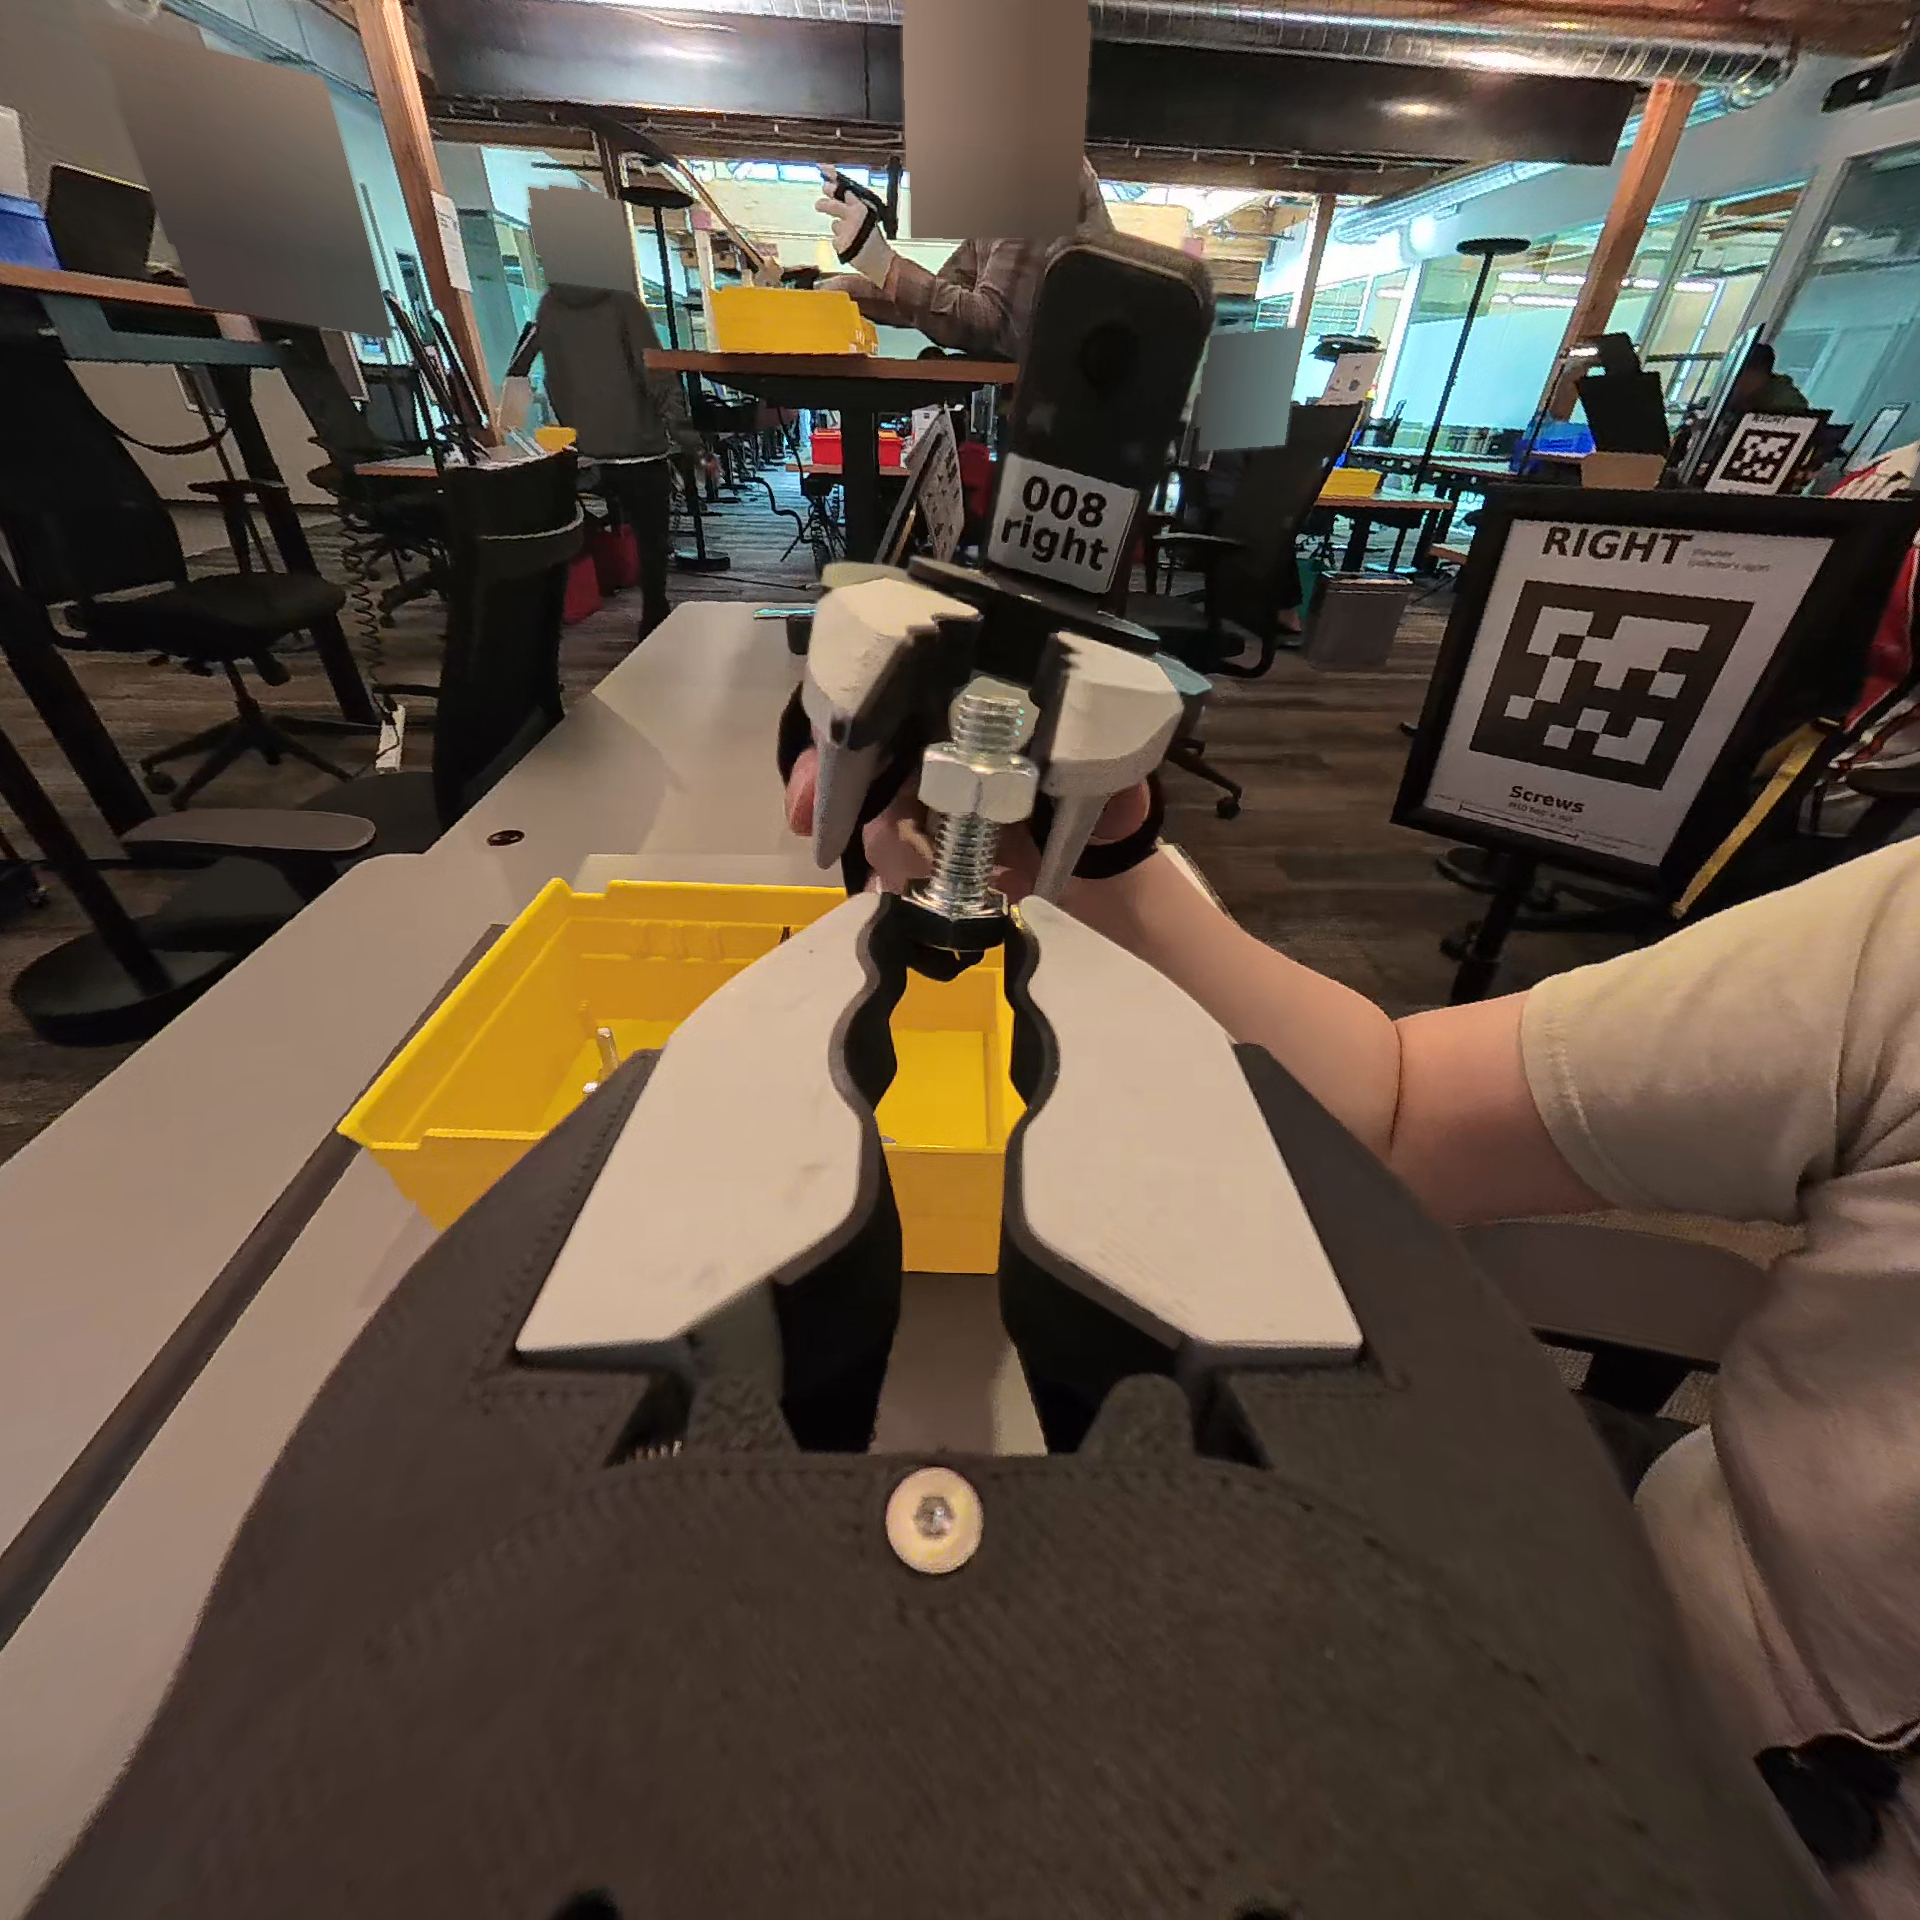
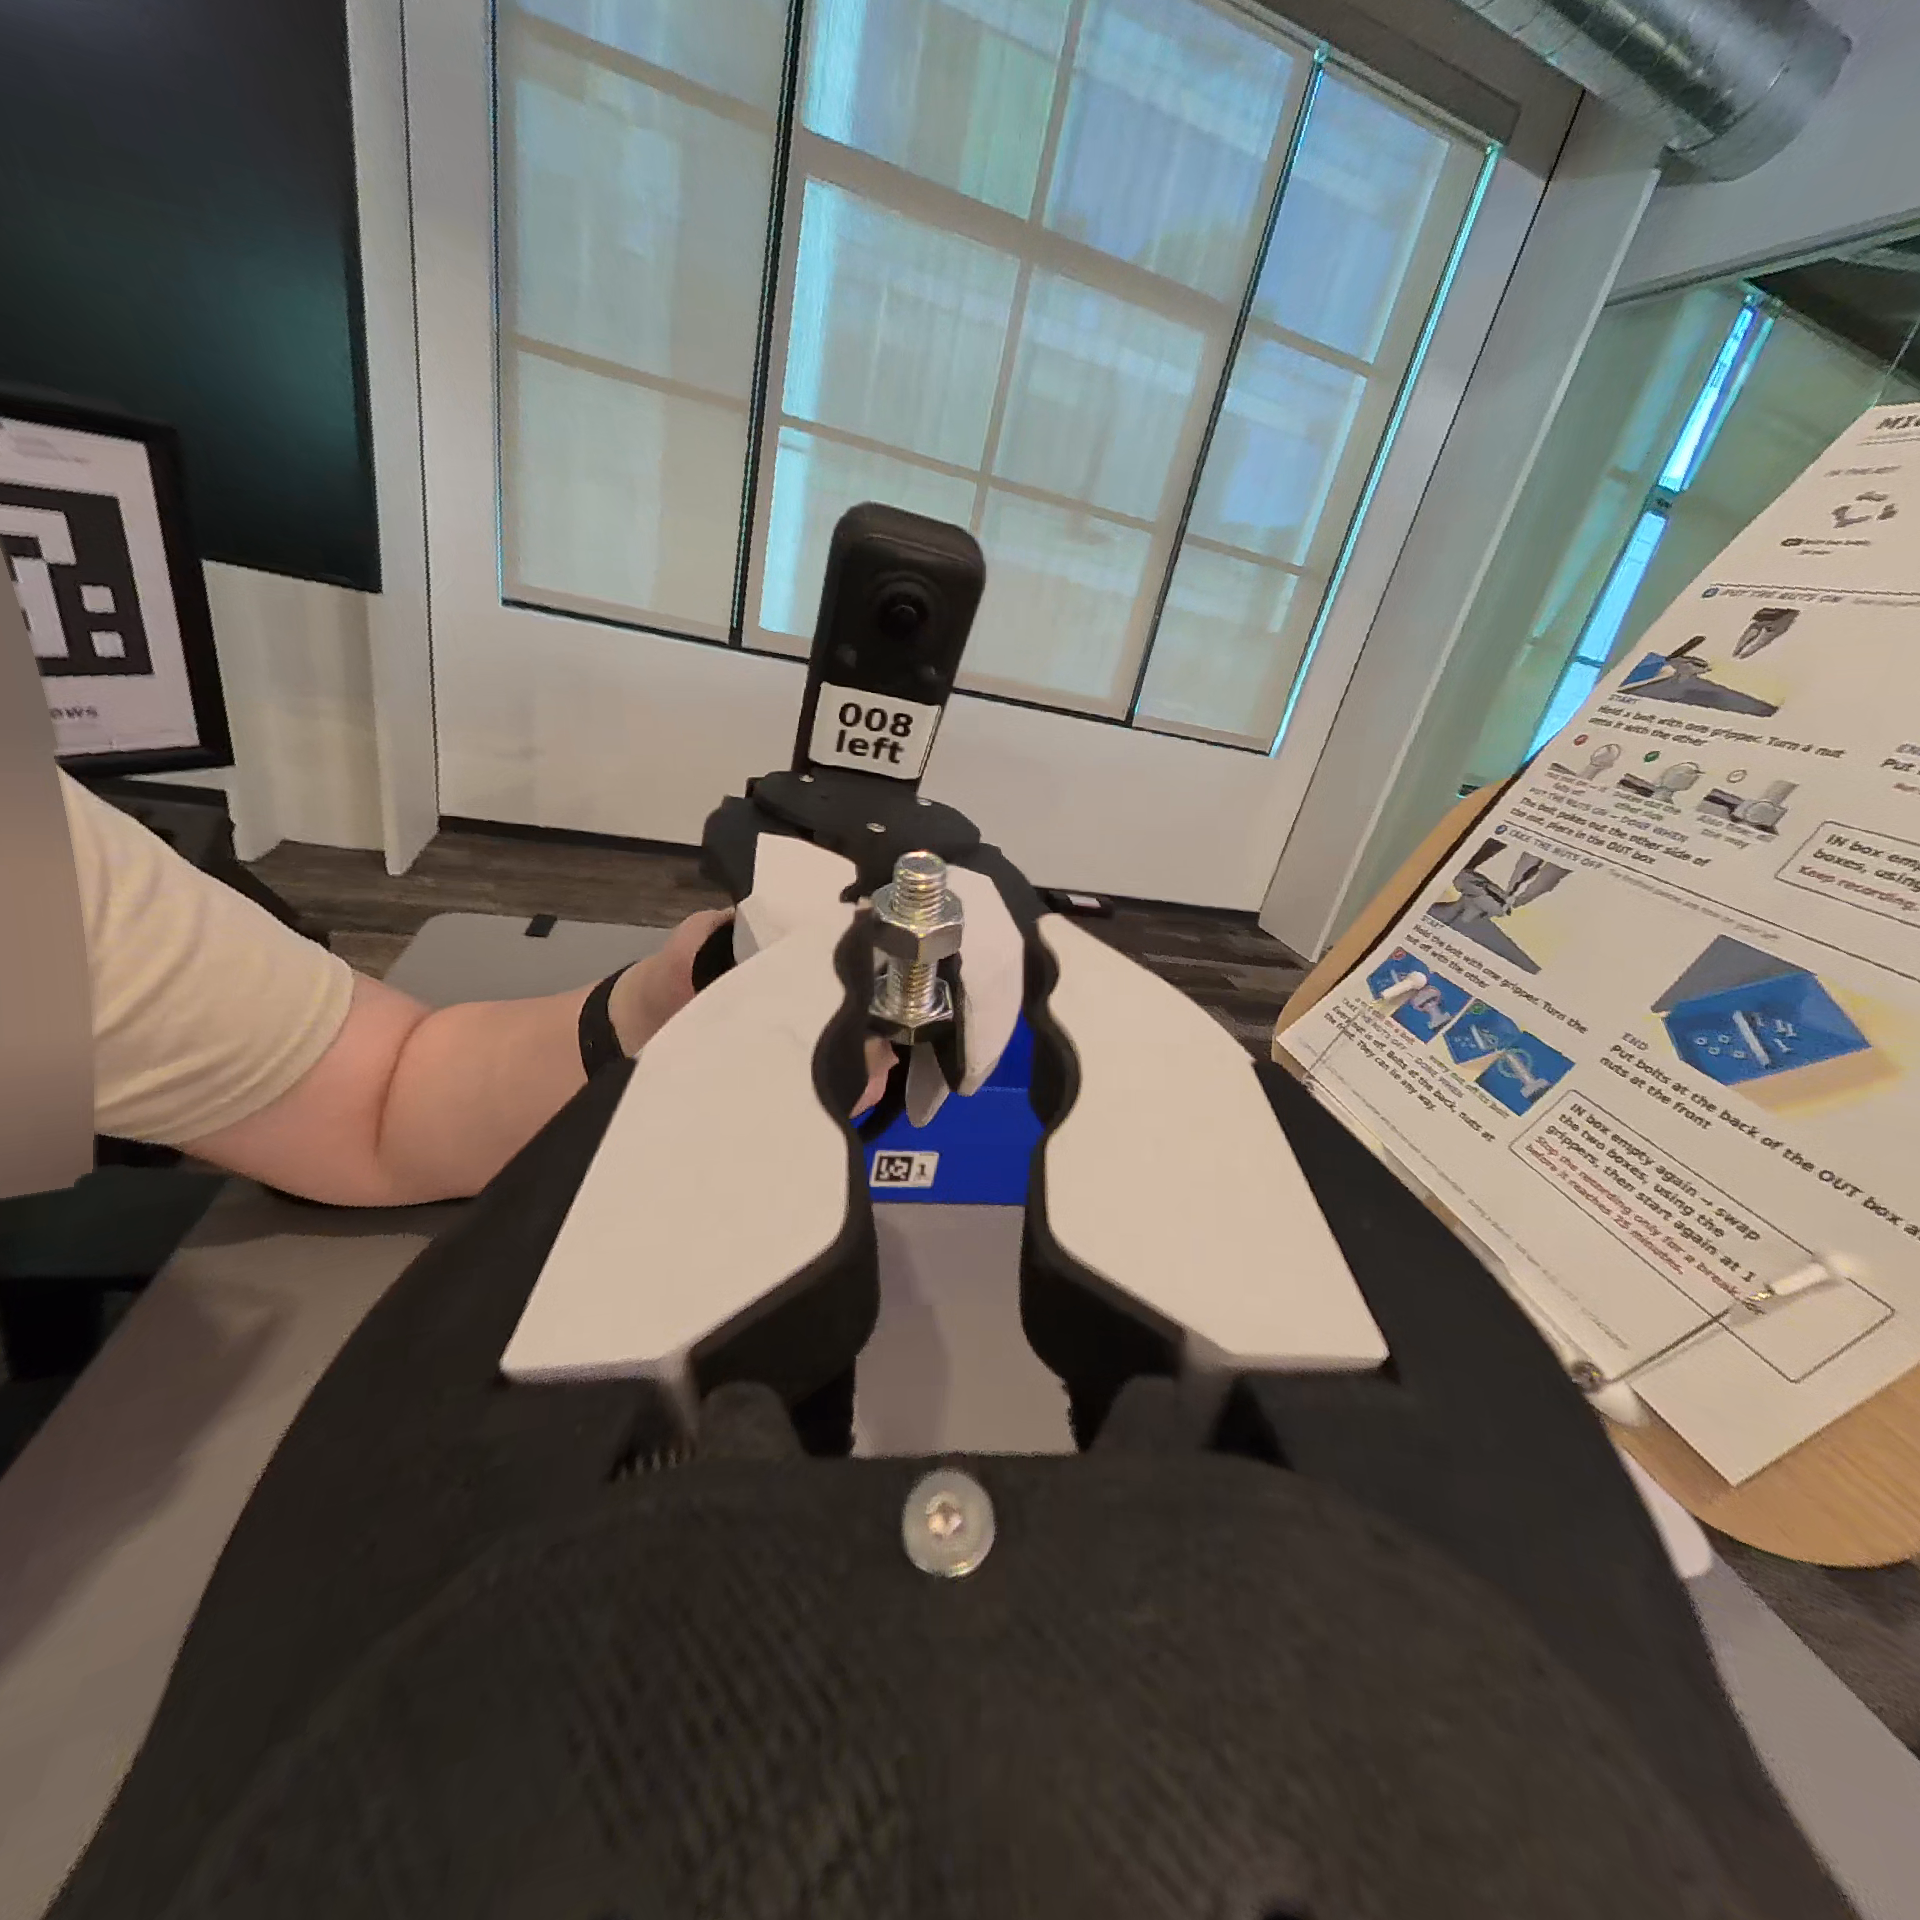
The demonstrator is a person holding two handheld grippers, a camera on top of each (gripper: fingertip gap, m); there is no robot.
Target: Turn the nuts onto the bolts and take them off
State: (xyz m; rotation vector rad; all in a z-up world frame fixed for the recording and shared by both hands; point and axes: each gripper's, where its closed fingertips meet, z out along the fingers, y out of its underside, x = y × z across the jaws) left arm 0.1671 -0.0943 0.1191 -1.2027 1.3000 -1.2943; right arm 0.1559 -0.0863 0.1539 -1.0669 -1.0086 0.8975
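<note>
A silver bolt [image 1: 958, 847] stands upright in the air, threaded end up. My left gripper [image 1: 948, 914] is shut on its hex head from below. A silver hex nut [image 1: 979, 781] sits about halfway down the thread. My right gripper [image 1: 935, 873] comes from the far side, its two white fingers on either side of the nut and shut on it. In the right wrist view the nut [image 2: 920, 928] sits between my right gripper's [image 2: 935, 935] fingertips. The thread end [image 2: 914, 878] pokes out above it and the bolt head is just below.
A yellow bin [image 1: 468, 1091] lies on the grey table [image 1: 208, 1039] under the grippers. A blue bin [image 2: 997, 1127] lies below them in the right wrist view. An instruction sheet on a wooden board [image 2: 1558, 1039] leans at the right. A framed marker sign [image 1: 1621, 665] stands beyond the table. My two grippers' fingertips are within a few centimetres of each other.
</note>
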